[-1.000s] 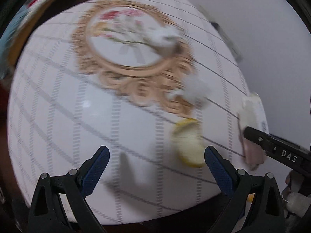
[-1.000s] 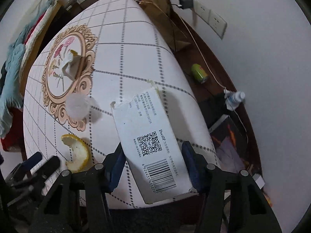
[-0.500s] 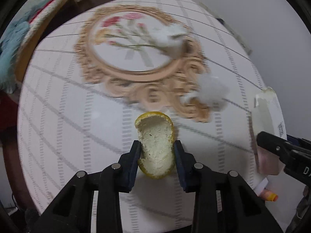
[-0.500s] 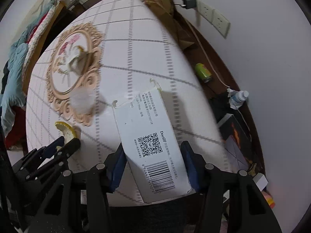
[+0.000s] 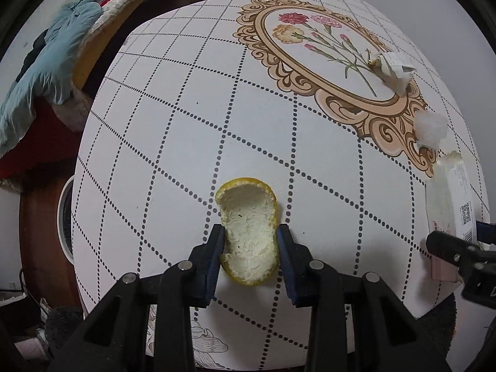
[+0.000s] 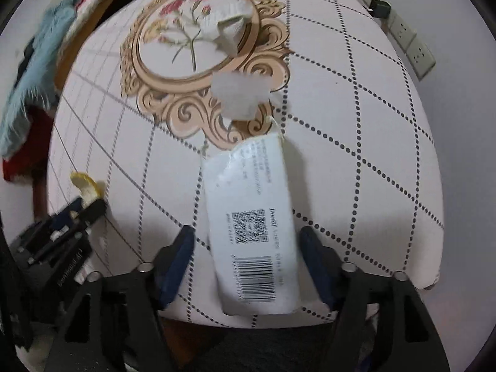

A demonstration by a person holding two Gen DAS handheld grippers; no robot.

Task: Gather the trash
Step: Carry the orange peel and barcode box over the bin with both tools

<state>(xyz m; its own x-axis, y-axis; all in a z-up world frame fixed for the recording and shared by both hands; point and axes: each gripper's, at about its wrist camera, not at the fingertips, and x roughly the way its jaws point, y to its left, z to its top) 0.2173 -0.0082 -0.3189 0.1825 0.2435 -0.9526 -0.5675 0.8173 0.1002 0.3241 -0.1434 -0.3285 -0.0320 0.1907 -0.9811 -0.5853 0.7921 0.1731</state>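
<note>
1. Surface (image 5: 161,142): white covering with a dotted diagonal grid and, toward the upper right of the left wrist view, a printed oval gold scroll frame (image 5: 338,93) enclosing red, pink and yellow carnations.
2. Room: at the upper left of that view a bed edge with a pale blue blanket (image 5: 40,71) and red fabric below it. In the right wrist view, a white wall with a socket strip (image 6: 409,40) at the upper right and a black plug in it.
3. Writing: white carton (image 6: 251,220), elongated and flat, torn at its far end; it carries a QR code, a barcode and small print too blurred to read.
4. Orange peel (image 5: 248,232): curved cup shape, yellow rind outside, pale pithy inside, lower centre of the left wrist view.
5. Left gripper (image 5: 250,257): jaws narrow, pads pressing both sides of the peel.
6. Right gripper (image 6: 248,263): jaws wide and just been opening; carton lies between them on the surface, pads clear of it.
7. Crumpled paper wrapper (image 5: 393,68) lies on the frame print; a white tissue wad (image 5: 431,127), soft and irregular, sits at the frame's lower scrollwork.
</note>
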